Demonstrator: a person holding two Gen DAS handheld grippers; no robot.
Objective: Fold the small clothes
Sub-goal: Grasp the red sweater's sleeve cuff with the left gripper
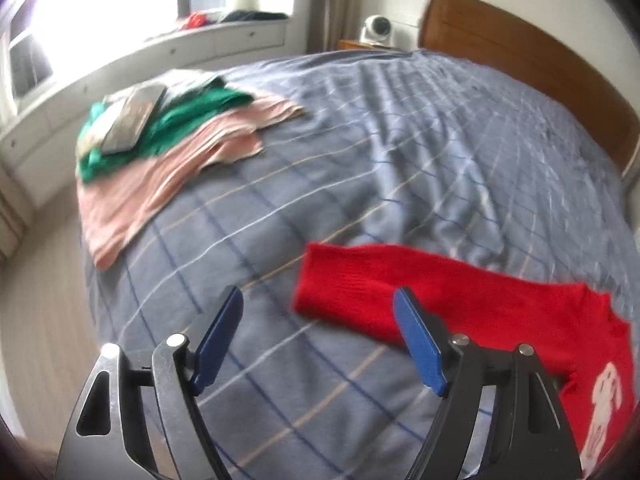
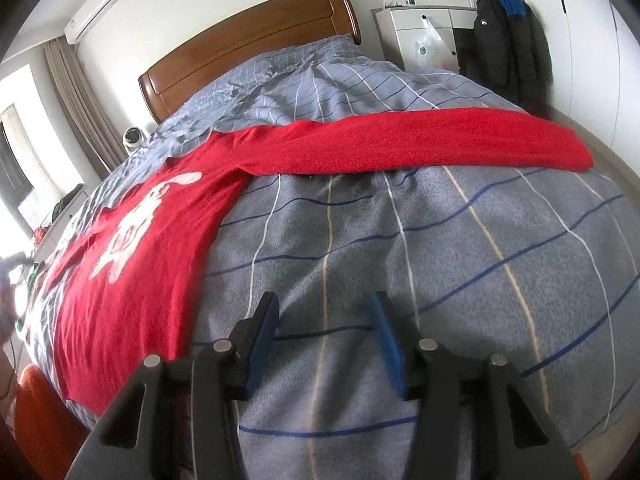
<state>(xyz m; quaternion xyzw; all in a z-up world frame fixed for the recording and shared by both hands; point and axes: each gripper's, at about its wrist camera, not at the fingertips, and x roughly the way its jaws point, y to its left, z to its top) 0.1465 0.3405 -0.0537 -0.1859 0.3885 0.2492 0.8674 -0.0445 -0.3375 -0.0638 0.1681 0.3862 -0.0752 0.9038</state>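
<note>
Red knit sweater with a white cartoon figure on the chest (image 2: 132,236) lies spread flat on the bed's grey-blue checked duvet (image 2: 440,280), both long sleeves stretched out sideways; one sleeve (image 2: 420,140) runs across the right wrist view, the other sleeve (image 1: 360,280) ends in a cuff just beyond the left gripper (image 1: 318,332). Left gripper fingers stand wide apart, nothing between them, one blue pad in front of the sleeve, contact not clear. Right gripper (image 2: 324,332) fingers partly apart, empty, over bare duvet beside the sweater's hem side. Judgement: soft, light, floppy knit, not slippery, will drape and bunch, so pinch a thin edge. Best holds look like the cuff for folding the sleeve in over the body, then hem corners. Pile of pink and green clothes (image 1: 160,152) sits well apart near the far bed edge. Left view is blurred.
</note>
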